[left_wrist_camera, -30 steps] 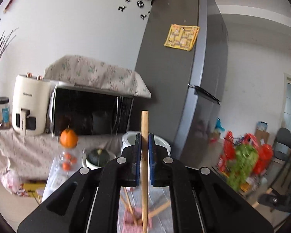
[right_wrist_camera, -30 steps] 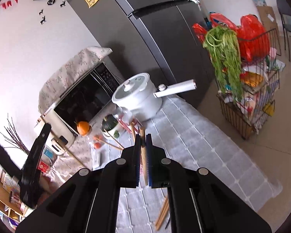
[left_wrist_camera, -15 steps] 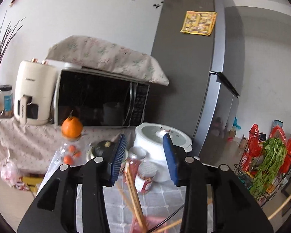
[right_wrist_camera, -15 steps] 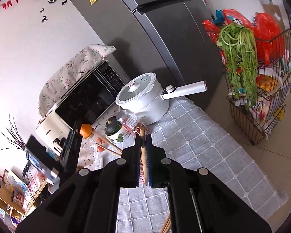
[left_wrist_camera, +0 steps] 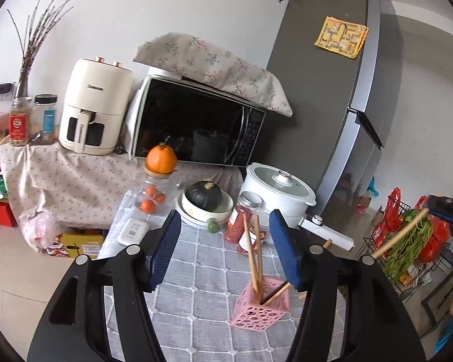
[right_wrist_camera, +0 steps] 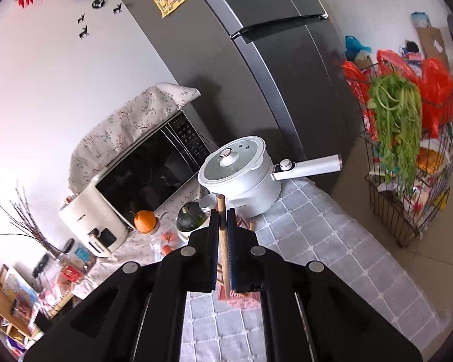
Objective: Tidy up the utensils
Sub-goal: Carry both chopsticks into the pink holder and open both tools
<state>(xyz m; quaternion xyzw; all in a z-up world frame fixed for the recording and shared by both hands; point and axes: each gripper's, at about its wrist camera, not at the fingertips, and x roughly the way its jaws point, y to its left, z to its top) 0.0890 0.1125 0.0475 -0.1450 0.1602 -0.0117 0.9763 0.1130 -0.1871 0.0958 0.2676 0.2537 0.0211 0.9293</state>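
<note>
The left gripper (left_wrist_camera: 225, 247) is seen with its blue-padded jaws opening, nothing being pressed between them. Beyond it, a pink perforated square plastic holder (left_wrist_camera: 259, 307) stands on the bench (left_wrist_camera: 196, 259), which is covered by a grey quilted cloth. Two wooden chopsticks (left_wrist_camera: 253, 259) stand in the holder, leaning together, and a dark stick is tilted at its right rim. The right gripper (right_wrist_camera: 223, 250) is clenched on a single wooden chopstick (right_wrist_camera: 222, 235), held nearly upright above the bench. A white lidded electric pot (right_wrist_camera: 238, 175) is seen behind.
</note>
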